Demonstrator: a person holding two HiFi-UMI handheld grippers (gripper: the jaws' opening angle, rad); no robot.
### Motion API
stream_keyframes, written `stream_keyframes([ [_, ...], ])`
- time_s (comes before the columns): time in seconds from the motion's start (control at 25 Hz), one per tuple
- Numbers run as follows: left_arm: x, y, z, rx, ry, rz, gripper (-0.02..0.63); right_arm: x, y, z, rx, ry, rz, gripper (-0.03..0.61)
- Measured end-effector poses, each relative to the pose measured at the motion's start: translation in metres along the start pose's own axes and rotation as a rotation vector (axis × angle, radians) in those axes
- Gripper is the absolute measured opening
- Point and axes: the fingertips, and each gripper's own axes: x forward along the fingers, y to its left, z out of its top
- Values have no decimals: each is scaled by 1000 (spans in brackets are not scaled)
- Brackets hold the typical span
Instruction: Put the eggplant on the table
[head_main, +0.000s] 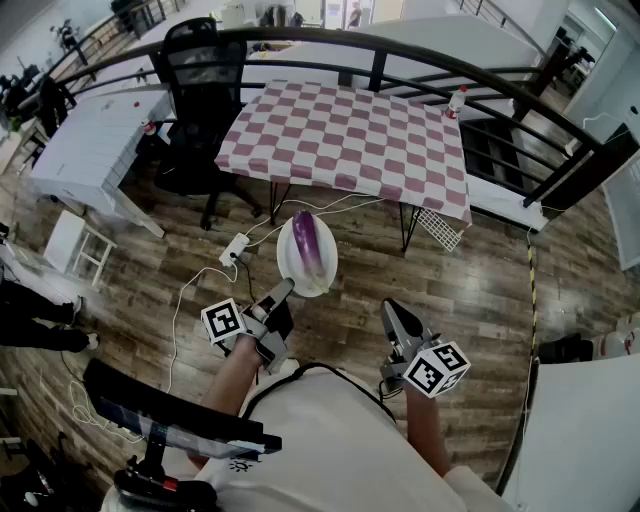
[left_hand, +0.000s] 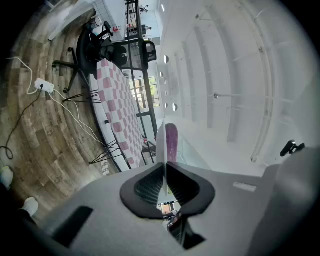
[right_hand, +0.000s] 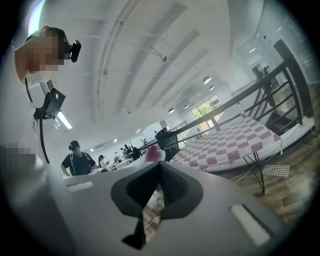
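At the far left a white rectangular side table (head_main: 85, 140) stands on the brown wooden plank floor (head_main: 460, 290), with a black mesh office chair (head_main: 200, 75) just beside it.

Next comes the left gripper (head_main: 285, 288). Its own view shows its jaws clamped on the thin rim of a round white plate (head_main: 292, 272), seen edge-on there (left_hand: 161, 146). The long purple eggplant (head_main: 305, 238) lies on that plate, near the side away from the grip (left_hand: 171, 142). Plate and eggplant hang over the floor, short of the table covered in a pink-and-white checked cloth (head_main: 350, 140), which stands ahead with a black metal railing (head_main: 420, 55) behind it.

To the right, the right gripper (head_main: 392, 308) hangs beside the body. Its jaws are pressed together with nothing between them (right_hand: 159, 165).

The step in hand looks like carrying the load forward to the checked cloth. A pinch on one edge gives poor leverage, and the eggplant sits far from the jaws, so the plate probably wants to droop at its far side. It should be held flat and moved smoothly, without jerks, or the eggplant may roll off. The free right gripper could open and support the opposite rim, or wait until the plate is over the cloth and then take the eggplant across its thick middle.
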Motion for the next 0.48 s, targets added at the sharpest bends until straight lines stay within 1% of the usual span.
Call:
stream_keyframes([
  [0.28, 1, -2, -9, 4, 2, 8, 29, -10, 0, 2, -8, 2, 1, 6],
  [0.48, 7, -5, -17, 13, 7, 7, 31, -20, -4, 0, 20, 8, 10, 8],
])
